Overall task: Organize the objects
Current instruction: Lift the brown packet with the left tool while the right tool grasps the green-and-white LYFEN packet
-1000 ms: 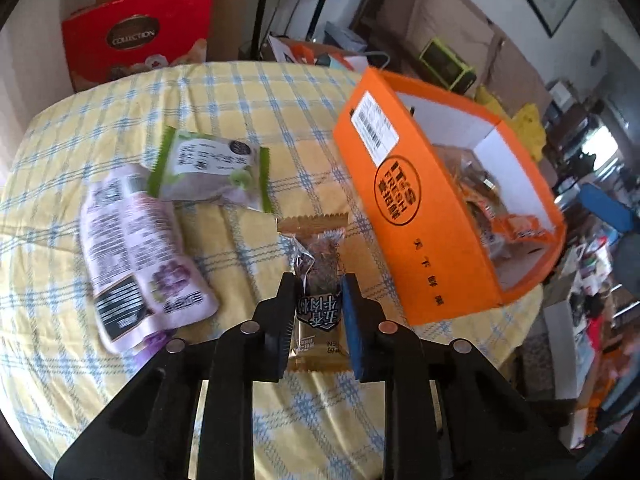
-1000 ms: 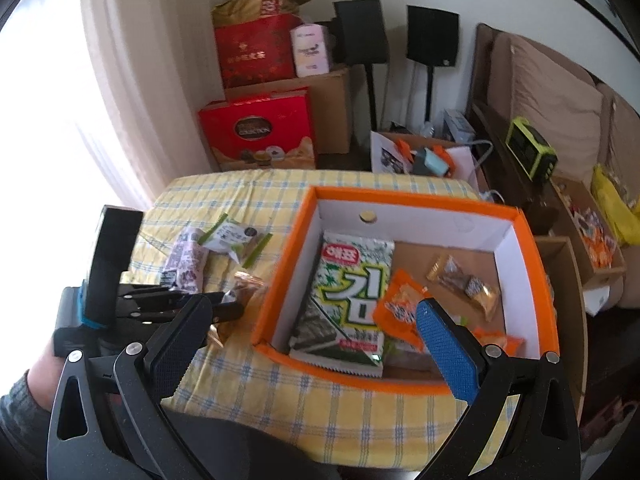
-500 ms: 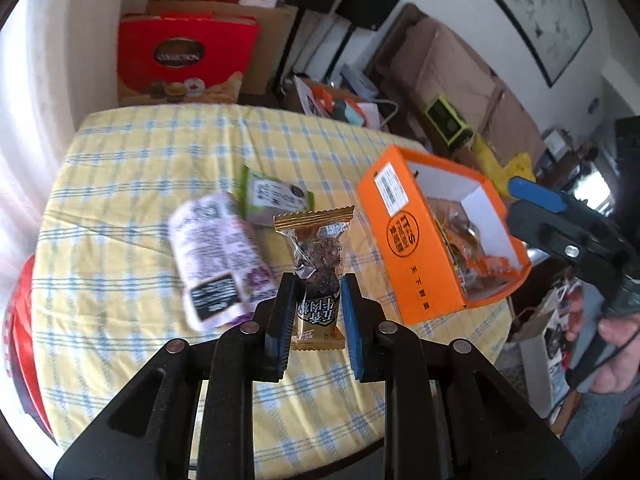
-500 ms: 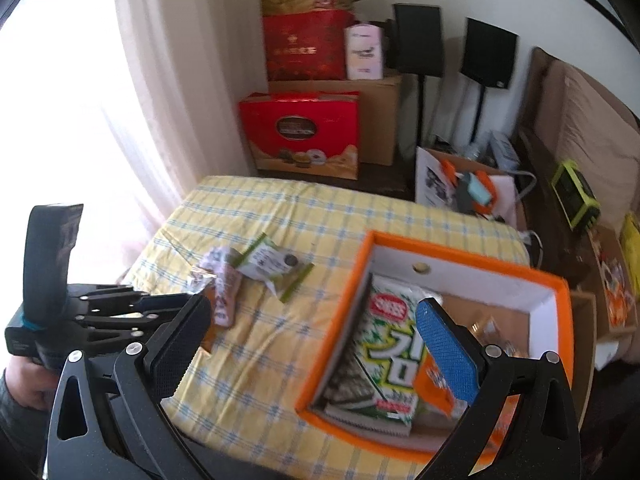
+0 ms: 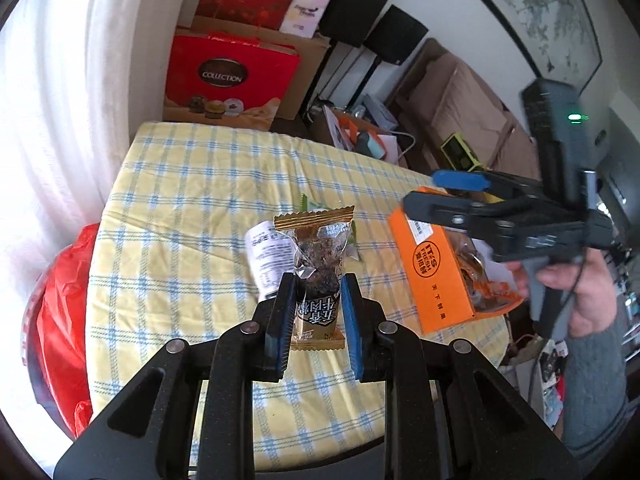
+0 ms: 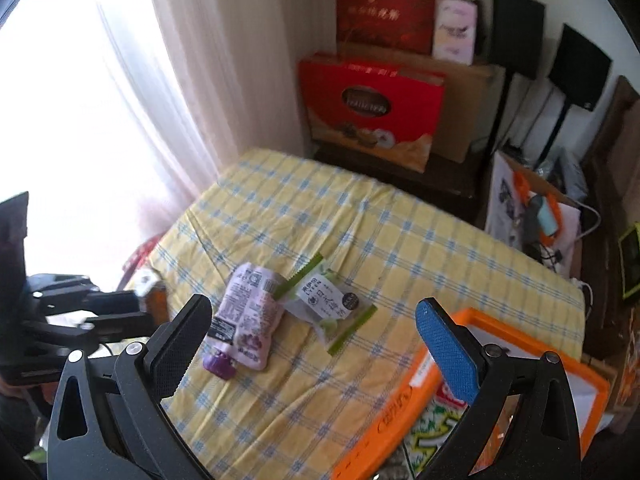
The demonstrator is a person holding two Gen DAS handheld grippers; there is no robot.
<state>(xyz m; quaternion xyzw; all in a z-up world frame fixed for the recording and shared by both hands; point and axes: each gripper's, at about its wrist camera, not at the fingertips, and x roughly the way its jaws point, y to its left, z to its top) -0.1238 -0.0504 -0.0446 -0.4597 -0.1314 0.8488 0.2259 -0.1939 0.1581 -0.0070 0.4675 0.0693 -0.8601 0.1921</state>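
Snack packet (image 5: 318,280) pinched by its lower half in left gripper (image 5: 316,300), lifted above checked tablecloth (image 5: 192,208). Keep pinch firm; carry over orange box (image 5: 434,276) wall before letting go. Right gripper (image 6: 316,336) spread, empty, over purple pouch (image 6: 246,320).

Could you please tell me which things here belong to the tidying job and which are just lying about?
Job:
- gold snack packet, held in the left gripper
- purple pouch
- green packet
- orange box
- right gripper, open

Lying about:
- red gift box
- speakers
- red bag
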